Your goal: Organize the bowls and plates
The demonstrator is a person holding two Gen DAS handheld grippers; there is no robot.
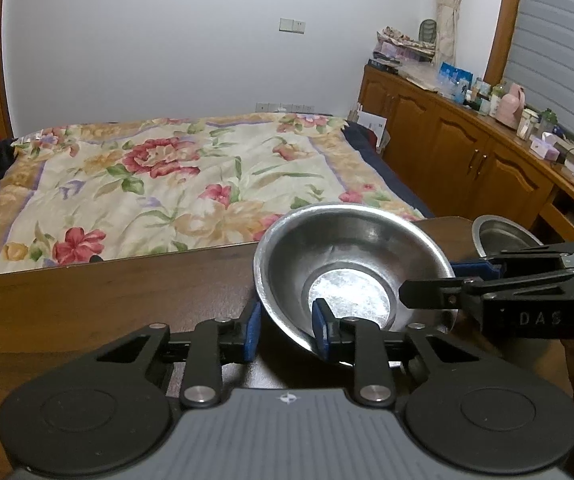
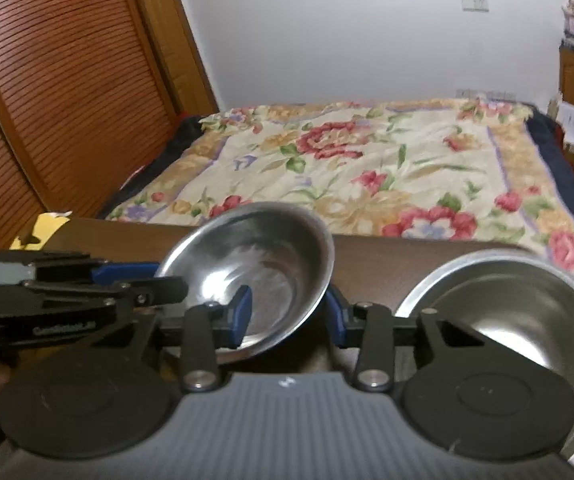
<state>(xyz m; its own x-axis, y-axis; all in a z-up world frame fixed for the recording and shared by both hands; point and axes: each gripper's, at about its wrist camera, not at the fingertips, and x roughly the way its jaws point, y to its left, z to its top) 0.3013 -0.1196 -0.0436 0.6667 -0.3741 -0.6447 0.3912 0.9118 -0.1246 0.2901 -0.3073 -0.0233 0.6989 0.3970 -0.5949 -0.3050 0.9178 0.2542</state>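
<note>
A steel bowl is tilted above the wooden table. My left gripper stands with its jaws apart around the bowl's near-left rim, one pad inside and one outside. My right gripper reaches in from the right over the bowl's far-right rim. In the right wrist view the same bowl sits between the pads of my right gripper, with the left gripper at its left rim. A second, larger steel bowl rests on the table to the right; its edge also shows in the left wrist view.
A bed with a floral quilt lies just beyond the table's far edge. Wooden cabinets with clutter on top run along the right. A slatted wooden door stands at the left. A yellow item lies at the table's left end.
</note>
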